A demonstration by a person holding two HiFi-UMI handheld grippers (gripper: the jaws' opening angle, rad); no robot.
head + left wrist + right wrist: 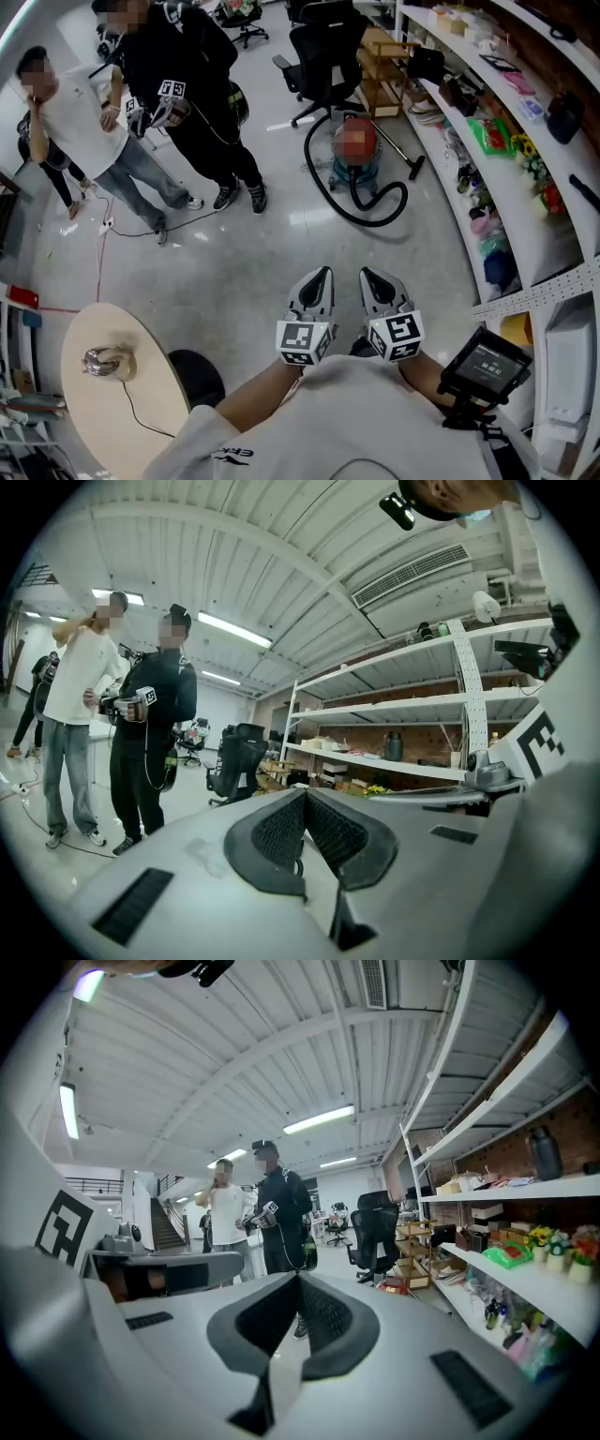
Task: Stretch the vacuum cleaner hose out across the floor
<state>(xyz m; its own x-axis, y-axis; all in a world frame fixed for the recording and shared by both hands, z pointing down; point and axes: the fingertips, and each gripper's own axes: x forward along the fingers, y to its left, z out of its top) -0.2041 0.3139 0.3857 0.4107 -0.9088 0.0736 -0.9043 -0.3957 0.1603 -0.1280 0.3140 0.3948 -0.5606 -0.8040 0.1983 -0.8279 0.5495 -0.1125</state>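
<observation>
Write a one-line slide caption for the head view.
Left gripper and right gripper, shut and empty, face a vacuum cleaner with its hose looped.

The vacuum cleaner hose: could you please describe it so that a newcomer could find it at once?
Follow the long white shelving to the black office chair; just nearer the camera stands a small canister vacuum cleaner. The hose is the thick black tube lying in a loop on the floor around it, unlike the thin cables near the standing people.
</observation>
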